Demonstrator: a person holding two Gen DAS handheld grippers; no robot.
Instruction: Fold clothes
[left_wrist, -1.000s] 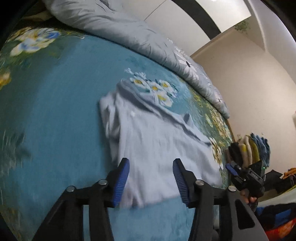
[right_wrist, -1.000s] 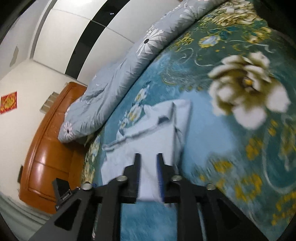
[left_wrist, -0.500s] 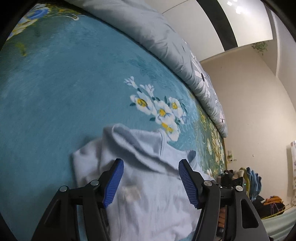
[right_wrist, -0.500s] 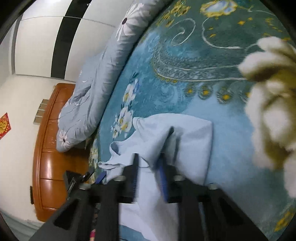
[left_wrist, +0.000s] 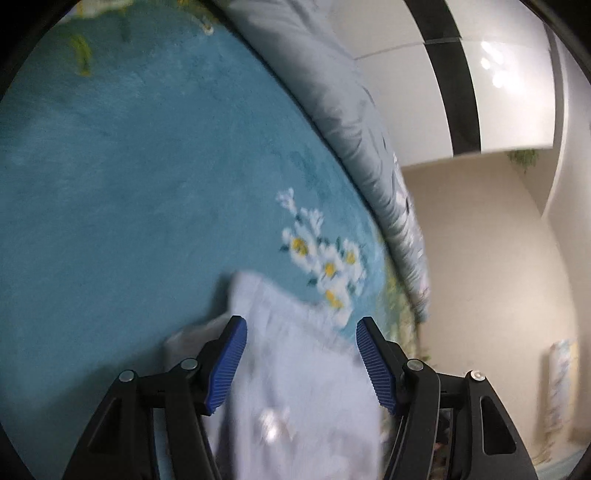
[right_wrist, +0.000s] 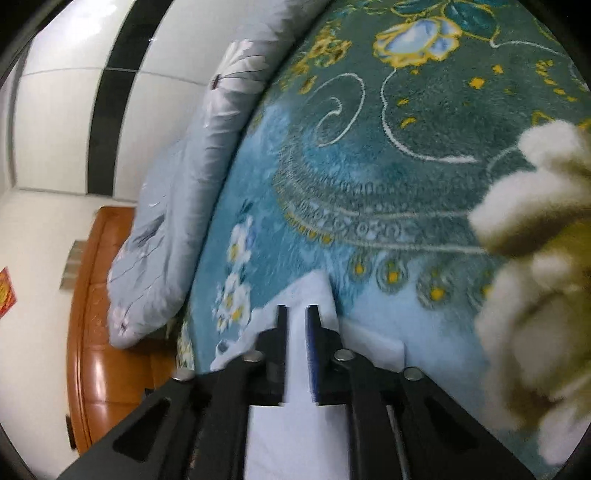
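A pale blue garment (left_wrist: 295, 387) lies on a teal flowered blanket (left_wrist: 129, 184), blurred in the left wrist view. My left gripper (left_wrist: 300, 325) hovers over its far edge. Its blue pads (left_wrist: 229, 362) stand wide apart with nothing pressed between them. In the right wrist view the same garment (right_wrist: 369, 347) runs under my right gripper (right_wrist: 297, 310), which reaches almost to the cloth's far edge. The right jaws stand a narrow gap apart and are opening. Cloth shows through the gap, but the pads do not press on it.
A rolled grey duvet (left_wrist: 351, 110) with a flower print lies along the blanket's far side, also seen as the duvet (right_wrist: 177, 221) in the right wrist view. A brown wooden headboard (right_wrist: 96, 332) stands at the left. A large cream flower pattern (right_wrist: 535, 277) covers the blanket at right.
Both grippers have moved forward and lower over the garment, toward its far edge. The left jaws stand a little wider. The right jaws narrowed, then parted slightly.
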